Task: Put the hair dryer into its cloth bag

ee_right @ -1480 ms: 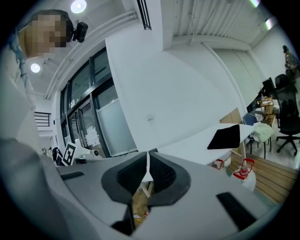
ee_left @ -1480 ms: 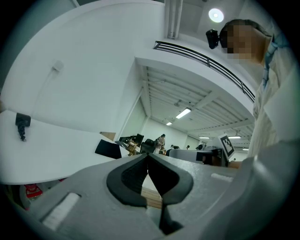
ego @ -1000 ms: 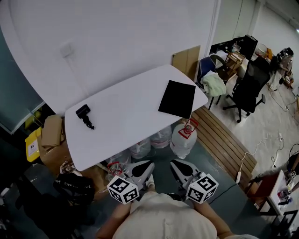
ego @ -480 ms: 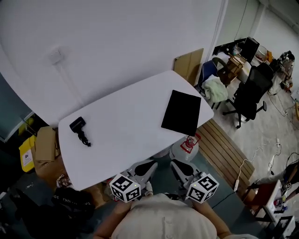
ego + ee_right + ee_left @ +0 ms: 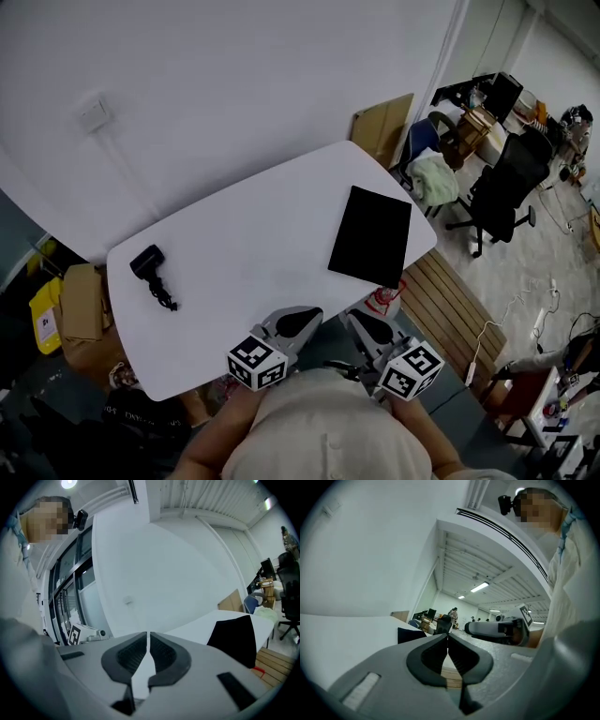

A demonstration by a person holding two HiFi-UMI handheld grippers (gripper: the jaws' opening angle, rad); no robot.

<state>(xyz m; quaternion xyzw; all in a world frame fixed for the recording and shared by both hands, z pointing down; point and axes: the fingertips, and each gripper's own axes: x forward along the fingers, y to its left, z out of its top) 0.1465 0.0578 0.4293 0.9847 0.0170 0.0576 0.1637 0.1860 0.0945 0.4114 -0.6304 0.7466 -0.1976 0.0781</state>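
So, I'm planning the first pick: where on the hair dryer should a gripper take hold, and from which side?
Probably the narrower handle end, coming down from above. The hair dryer lies flat near the left end of the table, its bulky head farther away and its thin end trailing toward the near edge. The left gripper, shut and empty, is on that side.

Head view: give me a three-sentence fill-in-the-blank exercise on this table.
In the head view, the hair dryer lies near the table's ____ end.
The cloth bag is coloured ____.
The left tool and the right tool are both empty, jaws ____.
Missing: left; black; shut.
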